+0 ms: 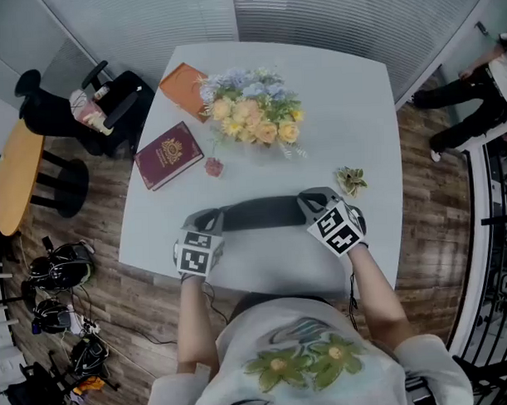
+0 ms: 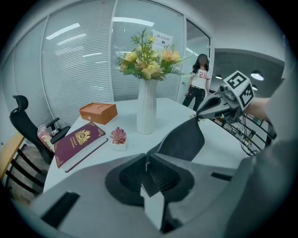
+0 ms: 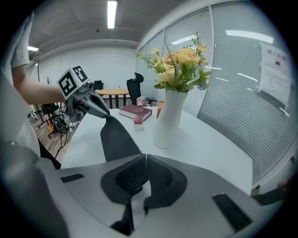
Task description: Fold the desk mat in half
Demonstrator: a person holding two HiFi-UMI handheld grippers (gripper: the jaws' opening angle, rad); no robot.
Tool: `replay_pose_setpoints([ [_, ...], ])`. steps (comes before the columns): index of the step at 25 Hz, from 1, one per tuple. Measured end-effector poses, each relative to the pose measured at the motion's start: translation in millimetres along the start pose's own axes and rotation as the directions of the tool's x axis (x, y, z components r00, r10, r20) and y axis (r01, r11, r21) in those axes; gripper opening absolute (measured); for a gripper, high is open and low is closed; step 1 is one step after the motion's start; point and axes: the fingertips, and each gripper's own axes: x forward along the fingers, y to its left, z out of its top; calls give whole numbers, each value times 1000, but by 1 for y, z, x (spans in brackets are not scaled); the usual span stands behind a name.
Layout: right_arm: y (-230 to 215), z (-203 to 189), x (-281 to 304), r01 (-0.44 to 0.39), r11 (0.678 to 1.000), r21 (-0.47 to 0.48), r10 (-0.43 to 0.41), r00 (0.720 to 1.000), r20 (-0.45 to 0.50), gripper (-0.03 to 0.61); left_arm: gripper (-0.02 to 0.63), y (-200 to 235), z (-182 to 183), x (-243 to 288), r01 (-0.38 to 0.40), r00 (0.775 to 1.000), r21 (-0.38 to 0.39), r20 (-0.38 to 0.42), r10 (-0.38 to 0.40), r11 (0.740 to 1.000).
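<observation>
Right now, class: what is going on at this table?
A person grips a dark grey desk mat by its two ends, left gripper shut on one, right gripper shut on the other. The mat hangs curved between them above the white table; it is not yet folded in half. A white vase of flowers and a maroon book sit farther back.

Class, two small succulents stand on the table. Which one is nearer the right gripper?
The yellow-green succulent, just beyond the right gripper; the pink succulent stands by the maroon book.
</observation>
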Motion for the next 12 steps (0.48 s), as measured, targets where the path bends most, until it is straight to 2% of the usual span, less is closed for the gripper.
replay_pose_setpoints([
  [12, -10, -12, 23, -15, 1000, -10, 15, 1000, -23, 21, 34, 6, -3, 22, -24, 999, -20, -28, 23, 1000],
])
